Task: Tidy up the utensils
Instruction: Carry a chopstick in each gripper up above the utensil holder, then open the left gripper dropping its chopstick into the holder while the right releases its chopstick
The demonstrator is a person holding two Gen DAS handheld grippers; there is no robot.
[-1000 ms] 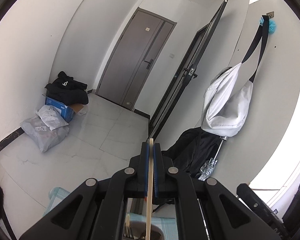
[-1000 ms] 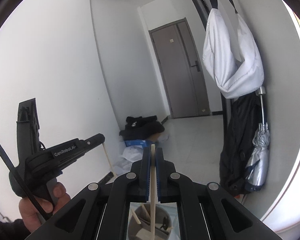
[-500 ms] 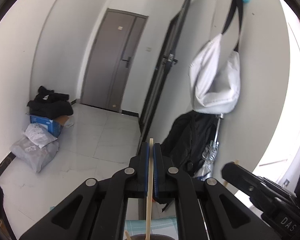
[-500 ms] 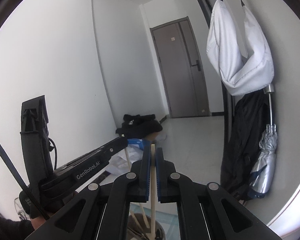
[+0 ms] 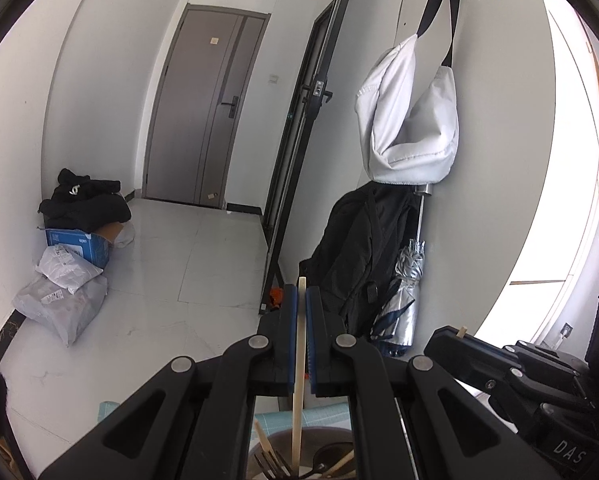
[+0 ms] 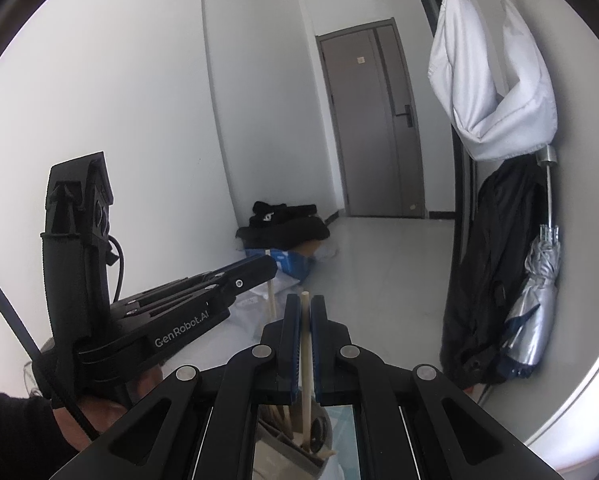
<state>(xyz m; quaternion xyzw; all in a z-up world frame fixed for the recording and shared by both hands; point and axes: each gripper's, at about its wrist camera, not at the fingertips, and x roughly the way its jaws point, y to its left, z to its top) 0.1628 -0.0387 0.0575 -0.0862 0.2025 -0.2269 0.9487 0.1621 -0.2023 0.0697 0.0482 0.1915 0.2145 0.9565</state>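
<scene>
In the left wrist view, my left gripper [image 5: 301, 296] is shut on a pale wooden chopstick [image 5: 298, 400] that stands upright. Its lower end reaches into a dark round utensil holder [image 5: 331, 432], where a black fork [image 5: 269, 462] and other utensils stand. My right gripper [image 6: 305, 304] is shut on a second chopstick [image 6: 306, 380], whose lower end dips into the same grey holder [image 6: 267, 452]. Each gripper shows in the other's view: the right gripper [image 5: 443, 340] at lower right, the left gripper [image 6: 259, 268] at left, with its chopstick [image 6: 271, 296] hanging below the tips.
A teal mat [image 5: 327, 412] lies under the holder. A person's hand [image 6: 99, 404] grips the left tool. Ahead is a tiled hallway with a grey door [image 5: 207, 120]. Parcels and a blue box [image 5: 79, 248] sit by the left wall. A white bag [image 5: 411, 132], black jacket and folded umbrella [image 5: 403, 296] hang at right.
Both grippers have sunk toward the holder, each still with its chopstick. The left view has rolled upright, and the right gripper has come into it. The left gripper has moved closer in the right view.
</scene>
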